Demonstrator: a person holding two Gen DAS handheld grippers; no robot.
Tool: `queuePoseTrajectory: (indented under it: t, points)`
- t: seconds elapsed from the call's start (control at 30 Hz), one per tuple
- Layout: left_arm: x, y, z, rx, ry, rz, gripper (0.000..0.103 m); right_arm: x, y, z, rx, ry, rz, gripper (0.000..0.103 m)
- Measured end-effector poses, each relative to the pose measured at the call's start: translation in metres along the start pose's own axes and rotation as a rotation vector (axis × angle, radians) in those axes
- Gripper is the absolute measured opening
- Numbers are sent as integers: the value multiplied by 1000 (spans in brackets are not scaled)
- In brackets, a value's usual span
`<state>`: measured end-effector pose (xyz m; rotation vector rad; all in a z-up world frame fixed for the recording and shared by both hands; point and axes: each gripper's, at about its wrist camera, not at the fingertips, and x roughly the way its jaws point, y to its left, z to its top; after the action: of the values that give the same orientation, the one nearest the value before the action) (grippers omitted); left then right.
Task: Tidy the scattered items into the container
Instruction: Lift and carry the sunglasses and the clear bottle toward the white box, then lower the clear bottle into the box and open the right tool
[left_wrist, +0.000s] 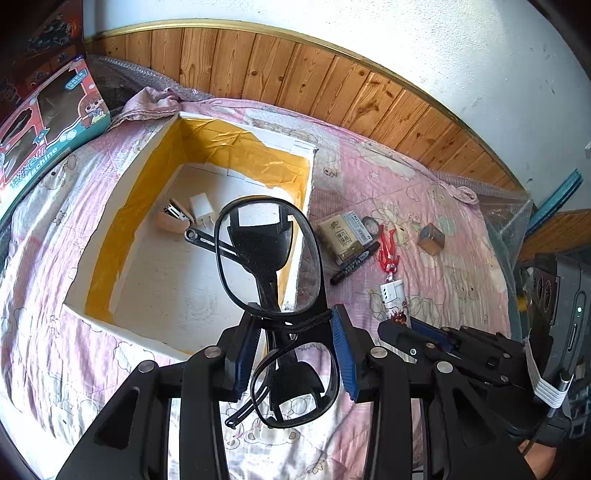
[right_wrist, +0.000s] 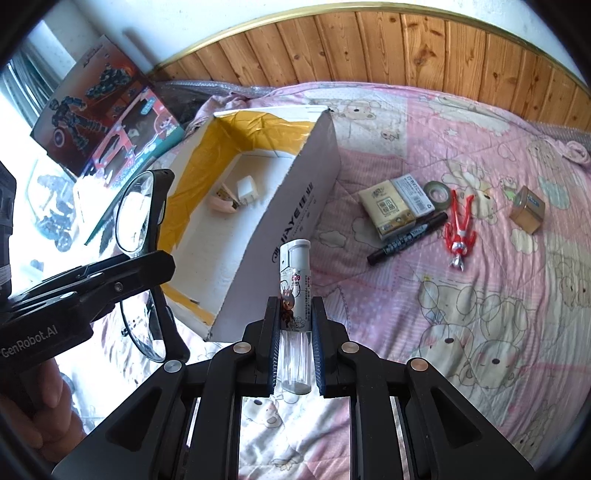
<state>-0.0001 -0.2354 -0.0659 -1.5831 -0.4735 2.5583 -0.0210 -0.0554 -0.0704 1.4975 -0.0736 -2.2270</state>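
Note:
My left gripper (left_wrist: 295, 317) is shut on the bridge of black-framed glasses (left_wrist: 266, 254), held over the near right corner of the white box with yellow tape inside (left_wrist: 147, 155). In the box lie a stapler (left_wrist: 173, 219) and a white charger (left_wrist: 202, 212). My right gripper (right_wrist: 294, 314) is shut on a clear-and-white lighter (right_wrist: 295, 280), just outside the box's right wall (right_wrist: 295, 206). On the quilt to the right lie a tissue pack (right_wrist: 391, 210), a black marker (right_wrist: 408, 238), a red figure (right_wrist: 458, 229), a tape roll (right_wrist: 437, 192) and a small brown box (right_wrist: 527, 214).
A pink cartoon quilt (right_wrist: 480, 314) covers the bed. Toy boxes (right_wrist: 92, 103) lean at the far left beside the white box. Wooden wall panelling (left_wrist: 295, 74) runs behind the bed. A hand (right_wrist: 48, 406) holds the left gripper (right_wrist: 110, 280).

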Motion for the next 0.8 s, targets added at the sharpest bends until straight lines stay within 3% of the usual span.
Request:
queuePoseTrajectory:
  t: [0.8]
  points:
    - [2,51,26,-126,-14,29,40,5,61,64,-166,-40,60,16]
